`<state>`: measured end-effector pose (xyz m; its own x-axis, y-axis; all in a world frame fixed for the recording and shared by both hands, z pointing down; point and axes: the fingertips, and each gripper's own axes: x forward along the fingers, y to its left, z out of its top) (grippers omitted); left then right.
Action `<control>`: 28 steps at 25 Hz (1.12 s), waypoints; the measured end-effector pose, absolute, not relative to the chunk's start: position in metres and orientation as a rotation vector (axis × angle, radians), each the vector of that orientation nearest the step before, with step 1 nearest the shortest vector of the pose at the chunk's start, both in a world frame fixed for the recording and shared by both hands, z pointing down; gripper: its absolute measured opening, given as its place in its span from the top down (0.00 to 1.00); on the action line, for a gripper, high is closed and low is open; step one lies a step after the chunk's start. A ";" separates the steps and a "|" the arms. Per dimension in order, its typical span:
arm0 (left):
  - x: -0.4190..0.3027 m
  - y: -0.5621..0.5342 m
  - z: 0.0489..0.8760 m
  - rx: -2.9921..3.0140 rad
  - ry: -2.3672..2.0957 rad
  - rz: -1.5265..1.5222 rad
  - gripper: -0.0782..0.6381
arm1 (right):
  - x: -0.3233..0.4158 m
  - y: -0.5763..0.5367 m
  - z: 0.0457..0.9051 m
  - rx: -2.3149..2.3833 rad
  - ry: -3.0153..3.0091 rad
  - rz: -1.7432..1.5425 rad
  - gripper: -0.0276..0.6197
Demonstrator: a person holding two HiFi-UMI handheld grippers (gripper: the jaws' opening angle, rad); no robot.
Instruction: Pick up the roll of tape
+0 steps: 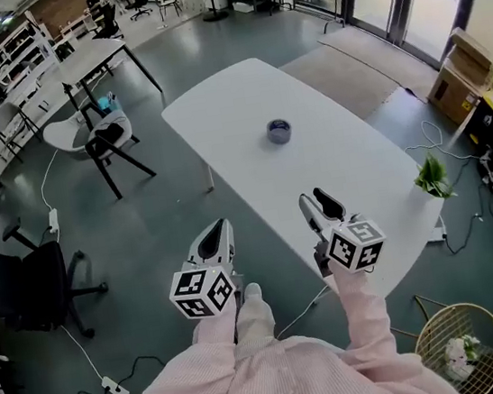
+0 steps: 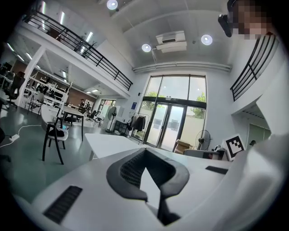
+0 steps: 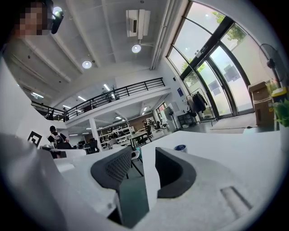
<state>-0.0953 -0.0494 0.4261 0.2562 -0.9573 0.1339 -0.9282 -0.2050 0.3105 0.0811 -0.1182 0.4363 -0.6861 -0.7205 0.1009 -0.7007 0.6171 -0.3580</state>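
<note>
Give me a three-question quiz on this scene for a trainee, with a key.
1. True or false: the tape lies on the floor.
2. Which tool has its jaws apart? A) left B) right C) neither
3. Fill in: the table under the tape is ___ in colour.
Key: 1 false, it lies on the table; 2 B, the right tool is open, the left tool shut; 3 white.

Long white table (image 1: pixel 343 169), rounded corners, blue roll of tape (image 1: pixel 279 130) lying flat near its middle
</note>
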 end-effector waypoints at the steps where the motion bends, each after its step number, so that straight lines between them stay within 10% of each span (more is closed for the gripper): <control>1: -0.100 -0.061 0.427 2.212 -1.721 -0.119 0.89 | 0.077 -0.128 0.438 -1.230 2.775 -0.586 0.72; 28: -0.163 -0.302 0.452 2.330 -1.367 -0.015 0.89 | -0.005 -0.336 0.477 -1.506 2.782 -0.718 0.72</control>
